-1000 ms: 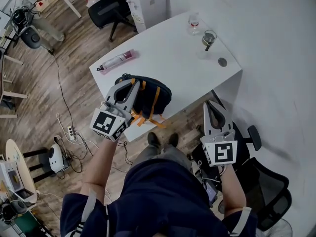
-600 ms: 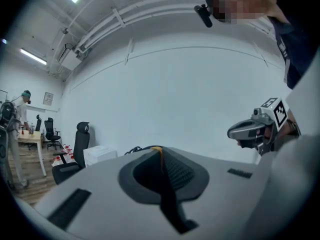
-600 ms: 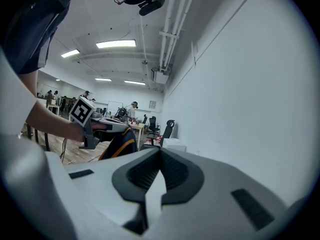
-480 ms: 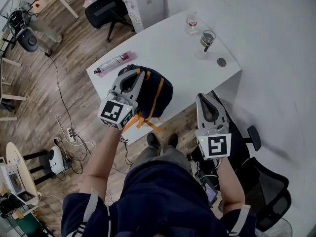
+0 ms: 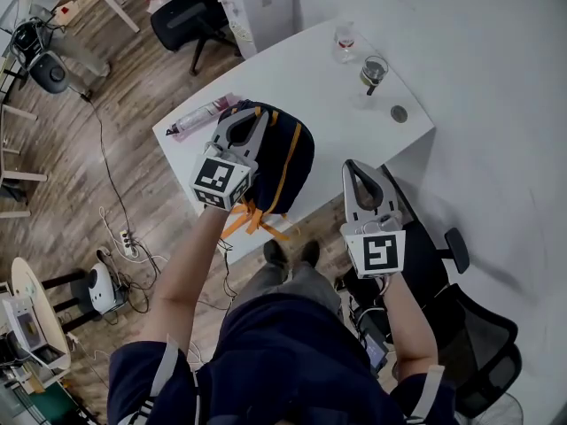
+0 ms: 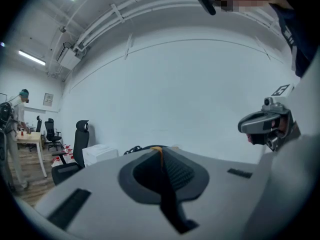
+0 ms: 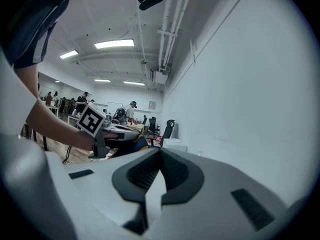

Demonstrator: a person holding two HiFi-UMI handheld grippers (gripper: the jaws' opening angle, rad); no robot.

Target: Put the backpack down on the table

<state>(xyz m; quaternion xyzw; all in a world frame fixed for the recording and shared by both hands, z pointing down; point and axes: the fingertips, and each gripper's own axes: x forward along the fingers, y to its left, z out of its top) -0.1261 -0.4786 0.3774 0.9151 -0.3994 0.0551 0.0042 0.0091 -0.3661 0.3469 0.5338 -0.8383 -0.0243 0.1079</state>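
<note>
Navy backpack (image 5: 288,153) hangs from the left gripper (image 5: 252,111), jaws clamped on its top, over the desk (image 5: 345,104) edge; right gripper (image 5: 354,165) closed, empty, alongside

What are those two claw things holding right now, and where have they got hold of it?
The left gripper is shut on a thin strap at the top of the backpack; the right gripper holds nothing.
</note>
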